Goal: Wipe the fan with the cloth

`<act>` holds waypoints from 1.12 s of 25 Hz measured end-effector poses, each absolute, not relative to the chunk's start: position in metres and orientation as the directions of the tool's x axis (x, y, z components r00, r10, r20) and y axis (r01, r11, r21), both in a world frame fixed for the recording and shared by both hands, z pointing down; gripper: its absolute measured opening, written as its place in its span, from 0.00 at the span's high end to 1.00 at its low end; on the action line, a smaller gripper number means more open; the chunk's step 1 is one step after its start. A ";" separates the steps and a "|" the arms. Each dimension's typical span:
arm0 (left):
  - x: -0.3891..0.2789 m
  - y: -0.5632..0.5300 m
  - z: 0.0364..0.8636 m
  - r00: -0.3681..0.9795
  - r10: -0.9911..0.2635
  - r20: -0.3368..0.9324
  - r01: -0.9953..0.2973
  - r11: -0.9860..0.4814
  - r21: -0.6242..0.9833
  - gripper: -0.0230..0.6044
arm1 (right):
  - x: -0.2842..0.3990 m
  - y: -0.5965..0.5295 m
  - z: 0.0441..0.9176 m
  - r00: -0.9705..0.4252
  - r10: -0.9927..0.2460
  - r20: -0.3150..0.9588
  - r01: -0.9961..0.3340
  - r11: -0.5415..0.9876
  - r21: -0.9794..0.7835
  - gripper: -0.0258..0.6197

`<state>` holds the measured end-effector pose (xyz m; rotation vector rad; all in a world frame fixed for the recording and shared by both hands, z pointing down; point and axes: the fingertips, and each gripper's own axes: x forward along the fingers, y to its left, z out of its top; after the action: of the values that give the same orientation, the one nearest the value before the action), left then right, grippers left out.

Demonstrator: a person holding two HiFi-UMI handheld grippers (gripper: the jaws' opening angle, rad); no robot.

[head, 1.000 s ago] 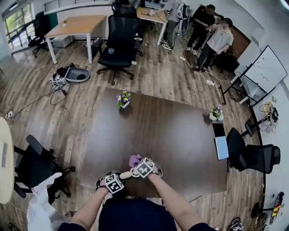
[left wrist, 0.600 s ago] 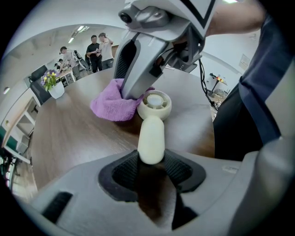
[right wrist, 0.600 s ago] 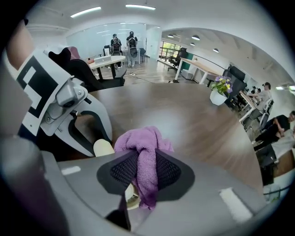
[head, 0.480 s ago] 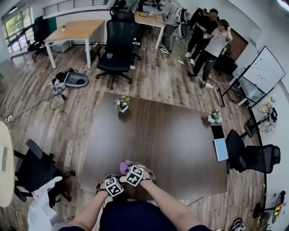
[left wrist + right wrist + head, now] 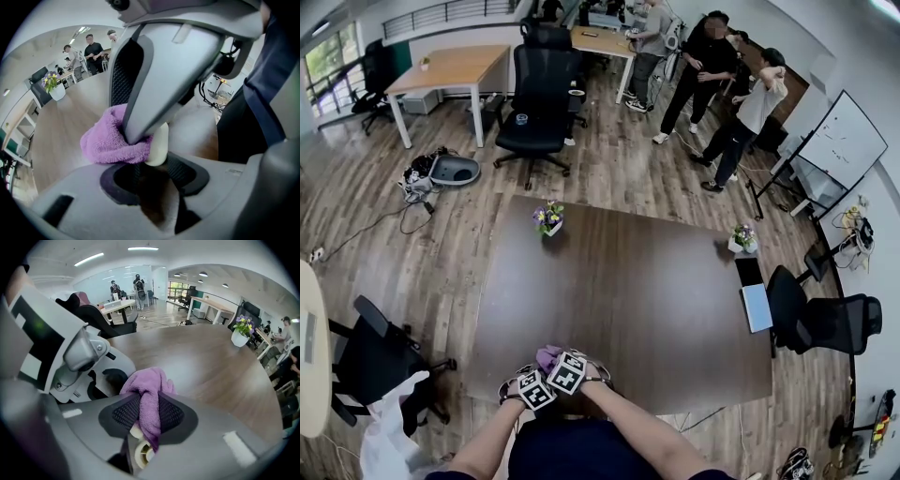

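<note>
At the near edge of the dark table (image 5: 637,300), my two grippers meet. My left gripper (image 5: 154,169) is shut on the cream handle of a small fan (image 5: 157,144), which stands up between its dark pads. My right gripper (image 5: 149,416) is shut on a purple cloth (image 5: 147,385); cream parts of the fan (image 5: 140,453) show just under the cloth. In the left gripper view the cloth (image 5: 105,143) is pressed against the fan by a right finger (image 5: 159,70). The head view shows the left gripper (image 5: 530,391), the right gripper (image 5: 561,367) and the cloth (image 5: 548,356) bunched together.
Two small flower pots stand on the table, one at the far left (image 5: 547,218) and one at the far right (image 5: 741,237). A laptop (image 5: 757,307) lies at the right edge. Office chairs stand left (image 5: 375,352) and right (image 5: 825,323). People stand far behind.
My right gripper has slid left and nearer with the cloth, up against the left gripper. The left gripper has kept still. The people at the back have shifted.
</note>
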<state>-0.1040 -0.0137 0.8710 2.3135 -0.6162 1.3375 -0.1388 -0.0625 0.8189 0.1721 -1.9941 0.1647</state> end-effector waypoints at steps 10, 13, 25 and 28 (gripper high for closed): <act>-0.111 -0.019 0.873 0.434 -0.195 0.880 -0.590 -0.800 0.114 0.75 | -0.087 -0.053 0.815 -0.421 -0.041 0.906 -0.288 0.953 -0.091 0.78; -0.112 -0.019 0.874 0.428 -0.198 0.882 -0.591 -0.800 0.107 0.76 | -0.069 -0.053 0.816 -0.417 -0.059 0.907 -0.326 0.941 -0.088 0.78; -0.109 -0.019 0.872 0.439 -0.222 0.870 -0.623 -0.773 0.117 0.74 | -0.013 -0.049 0.823 -0.433 -0.122 0.893 -0.497 0.859 -0.123 0.78; -0.104 -0.010 0.869 0.466 -0.213 0.859 -0.622 -0.769 0.147 0.57 | -0.004 -0.048 0.827 -0.475 -0.144 0.868 -0.546 0.822 -0.162 0.78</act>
<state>-0.1037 -0.0104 0.8690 2.2747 -0.6972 1.2414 -0.0045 -0.0479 0.8268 0.5090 -2.0389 0.5259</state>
